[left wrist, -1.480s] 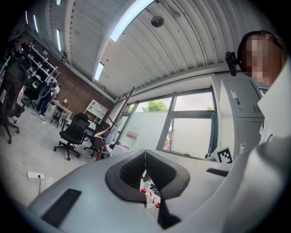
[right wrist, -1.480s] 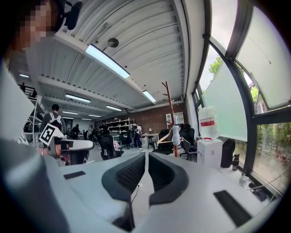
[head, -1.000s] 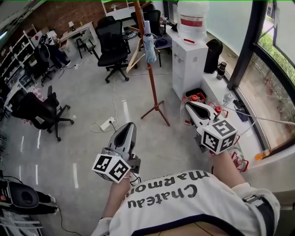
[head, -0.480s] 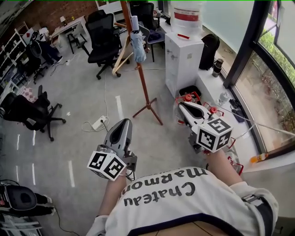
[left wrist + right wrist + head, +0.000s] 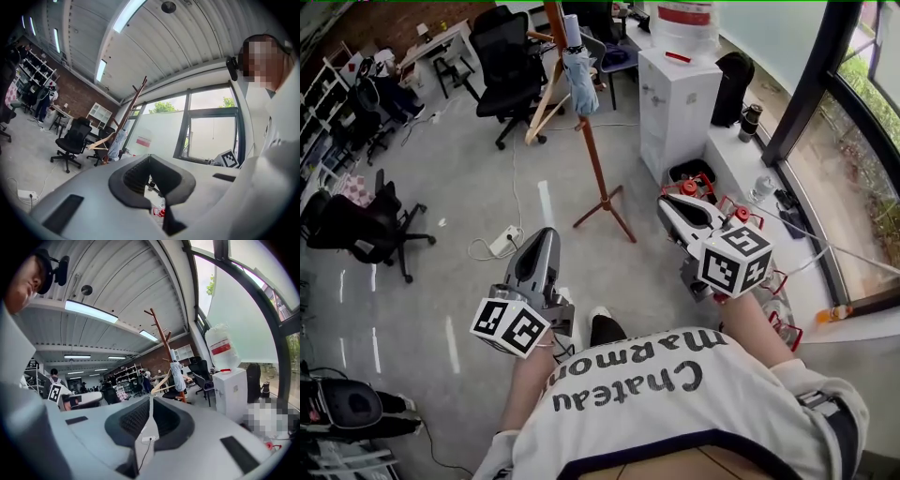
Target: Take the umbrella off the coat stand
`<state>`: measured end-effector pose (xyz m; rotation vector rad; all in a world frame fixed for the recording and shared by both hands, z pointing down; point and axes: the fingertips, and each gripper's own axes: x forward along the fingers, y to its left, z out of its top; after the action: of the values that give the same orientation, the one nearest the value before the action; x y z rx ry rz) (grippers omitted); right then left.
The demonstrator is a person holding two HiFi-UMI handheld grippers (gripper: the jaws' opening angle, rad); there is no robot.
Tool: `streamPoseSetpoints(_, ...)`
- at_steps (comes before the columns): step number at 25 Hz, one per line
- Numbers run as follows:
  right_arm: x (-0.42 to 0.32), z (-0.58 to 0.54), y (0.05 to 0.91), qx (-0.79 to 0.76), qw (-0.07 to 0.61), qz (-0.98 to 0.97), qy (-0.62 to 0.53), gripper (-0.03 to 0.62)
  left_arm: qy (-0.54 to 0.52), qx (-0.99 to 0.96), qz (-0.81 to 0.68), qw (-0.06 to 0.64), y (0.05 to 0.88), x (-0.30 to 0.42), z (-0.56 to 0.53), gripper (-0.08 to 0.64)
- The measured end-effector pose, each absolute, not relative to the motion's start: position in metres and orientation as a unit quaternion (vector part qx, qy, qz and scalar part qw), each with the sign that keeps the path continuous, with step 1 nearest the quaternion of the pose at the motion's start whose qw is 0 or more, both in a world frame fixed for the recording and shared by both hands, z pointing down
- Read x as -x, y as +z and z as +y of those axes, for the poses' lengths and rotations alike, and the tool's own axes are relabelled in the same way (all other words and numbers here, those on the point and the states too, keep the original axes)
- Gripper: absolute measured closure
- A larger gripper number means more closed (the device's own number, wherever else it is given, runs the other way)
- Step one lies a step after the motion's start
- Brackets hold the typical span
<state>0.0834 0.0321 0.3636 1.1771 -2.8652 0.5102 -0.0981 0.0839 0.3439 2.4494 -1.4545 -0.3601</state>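
Hanging up on the stand (image 5: 594,155), the umbrella (image 5: 580,82) is well ahead of both grippers and above the line they point along, so nothing is within reach yet. The left gripper (image 5: 546,234) has its jaws together with nothing in them, and the right gripper (image 5: 667,202) is closed and empty too. That's my first worry: arrive at the umbrella like that and the closed tips will only poke it and set it swinging, so one pair has to be spread before contact.

The stand looks thin and stands on spindly feet. I'd guess a sideways or downward tug would tip it rather than free the umbrella; I can't tell from here how it is hooked on, so lifting it up first seems safer. A hanger (image 5: 544,108) leans just left of the umbrella, and a wide approach from the left gripper's side could knock it off. The dispenser (image 5: 673,103) stands ahead and right of the right gripper, near the stand, so a swing out that way could clip it. Low ahead of the left gripper, a power strip (image 5: 508,246) and its cable lie on the floor, which could catch a foot
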Motion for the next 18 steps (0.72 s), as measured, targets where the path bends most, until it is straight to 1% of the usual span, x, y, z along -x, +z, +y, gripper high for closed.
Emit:
streamPoseSetpoints(8,-0.046,-0.029,0.358,-0.388,0.001,-0.906,0.168,0.552,-0.126,-0.872,-0.454,0.129,0.329,0.112,0.004,0.535)
streamPoseSetpoints(18,0.016,-0.104,0.329,-0.407,-0.029,-0.900,0.152,0.552,-0.130,-0.880,-0.444,0.106,0.299,0.188,-0.069,0.535)
